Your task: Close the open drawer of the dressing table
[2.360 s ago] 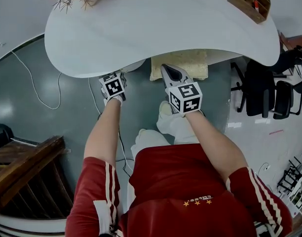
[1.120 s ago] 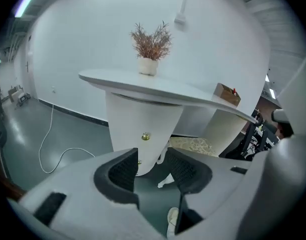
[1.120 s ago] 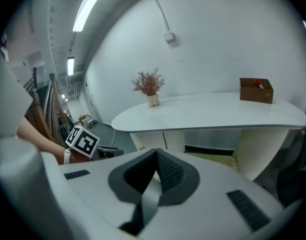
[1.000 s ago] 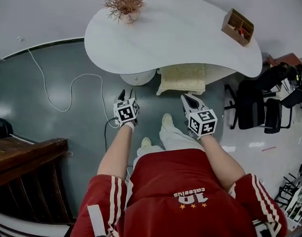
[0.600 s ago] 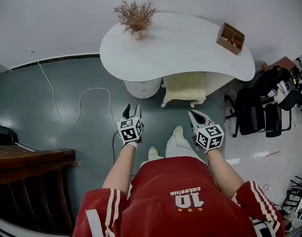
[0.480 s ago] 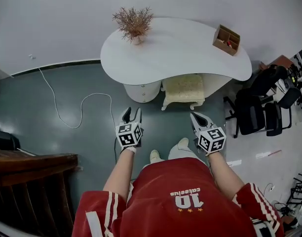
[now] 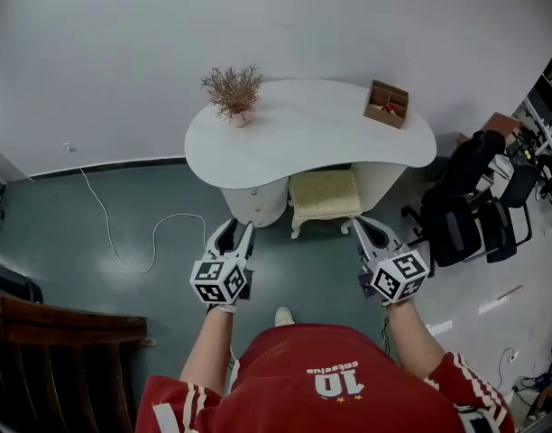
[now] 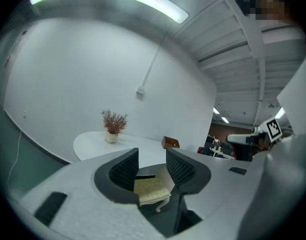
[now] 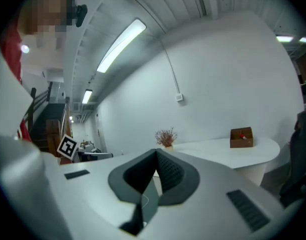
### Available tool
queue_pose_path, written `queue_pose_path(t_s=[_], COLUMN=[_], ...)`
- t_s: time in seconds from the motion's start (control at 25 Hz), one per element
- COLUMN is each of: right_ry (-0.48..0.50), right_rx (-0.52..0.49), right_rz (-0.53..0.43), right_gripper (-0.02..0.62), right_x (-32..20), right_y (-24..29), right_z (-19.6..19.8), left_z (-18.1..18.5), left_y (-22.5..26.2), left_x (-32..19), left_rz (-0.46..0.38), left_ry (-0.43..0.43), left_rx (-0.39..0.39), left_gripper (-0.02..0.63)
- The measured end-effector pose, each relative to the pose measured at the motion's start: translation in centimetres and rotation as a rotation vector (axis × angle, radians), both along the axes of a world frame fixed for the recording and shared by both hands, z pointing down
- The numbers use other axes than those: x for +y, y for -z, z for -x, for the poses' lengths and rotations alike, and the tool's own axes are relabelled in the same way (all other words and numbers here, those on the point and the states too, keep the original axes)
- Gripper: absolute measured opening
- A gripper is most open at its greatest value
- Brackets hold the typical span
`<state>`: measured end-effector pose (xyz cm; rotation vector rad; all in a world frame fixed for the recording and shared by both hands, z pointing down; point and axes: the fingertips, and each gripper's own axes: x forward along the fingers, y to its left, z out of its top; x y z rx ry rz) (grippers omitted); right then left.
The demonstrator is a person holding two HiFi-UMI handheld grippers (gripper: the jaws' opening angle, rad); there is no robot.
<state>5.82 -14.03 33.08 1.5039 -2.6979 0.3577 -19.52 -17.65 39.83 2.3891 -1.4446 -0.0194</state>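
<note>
Head view, with both gripper views: a person stands well back from the dressing table (image 7: 312, 129), which lies in the upper middle of the frame against a pale wall. Its white curved top carries a dried plant (image 7: 233, 88) at the left end and a wooden box (image 7: 387, 104) at the right. The drawers belong to the rounded pedestal (image 7: 255, 204) under the left part of the top, just beside a cushioned stool (image 7: 321, 197) tucked beneath the middle. At this size no drawer front can be seen standing out, so whether any drawer is open cannot be told.

The left gripper (image 7: 235, 229), lower left of centre, has its jaws partly apart with nothing between them; its own view shows only the distant stool through the gap. The right gripper (image 7: 360, 225), lower right of centre, has its jaws drawn together at the tips and grips nothing. Both are well apart from the table.

A drawer of this kind is judged a rigid, fairly light box on runners. It should slide under a modest, steady push and needs no grasp. The best contact is probably the flat front near its middle, by the knob, so that it runs straight and does not skew. A hard shove could jolt the plant above
</note>
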Motion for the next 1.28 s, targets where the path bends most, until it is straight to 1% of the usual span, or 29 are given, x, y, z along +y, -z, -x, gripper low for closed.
queue_pose_path(t_s=[0.12,0.16,0.24,0.36,0.52,0.56,0.68,0.72,0.8,0.92,1.0,1.12,1.28], right_ry=[-0.020,-0.025,-0.028,-0.032,-0.039,-0.035,-0.020,-0.017,-0.009,0.006,0.016,0.026,0.042], right_rx=[-0.001,0.005,0.000,-0.031,-0.025,-0.034,-0.095,-0.100,-0.087,-0.066,-0.055,-0.050,-0.052], right_rz=[-0.048,-0.063,-0.086,-0.104,-0.136,-0.140,-0.150,-0.156,-0.170,-0.199,-0.211,-0.216,-0.227], right_gripper=[0.002,0.002,0.002,0.002,0.002,0.002,0.002,0.002,0.002,0.002,0.002,0.002,0.002], right_x=[2.8,3.8,6.2,10.0,15.8,17.1,20.4,21.4,23.5,26.1,27.5,29.1,30.9], right_y=[3.3,4.1,5.5,6.9,8.5,8.7,9.0,9.1,9.3,9.5,9.3,9.1,9.1], right_z=[-2.7,-3.8,-5.7,-8.5,-12.2,-12.8,-14.0,-14.3,-14.6,-14.3,-13.9,-13.4,-12.6], left_z=[-2.2,-3.1,-4.8,-7.3,-10.9,-11.8,-13.6,-14.1,-14.6,-14.8,-15.0,-15.8,-17.2], left_y=[2.9,4.0,6.0,8.4,10.8,11.2,12.3,12.7,13.5,14.6,15.0,15.5,15.2], left_x=[3.7,4.9,7.5,11.9,18.1,19.7,24.4,25.8,28.4,31.0,32.1,33.2,34.9], left_rz=[-0.082,-0.107,-0.151,-0.194,-0.232,-0.233,-0.217,-0.221,-0.245,-0.296,-0.319,-0.329,-0.316], left_ry=[-0.035,-0.045,-0.059,-0.063,-0.063,-0.069,-0.088,-0.087,-0.072,-0.040,-0.007,0.026,0.004], left_rx=[-0.122,-0.146,-0.169,-0.159,-0.126,-0.098,0.021,0.039,0.027,-0.033,-0.056,-0.058,-0.083], left_gripper=[0.163,0.163,0.163,0.163,0.160,0.155,0.145,0.140,0.132,0.108,0.086,0.063,0.013])
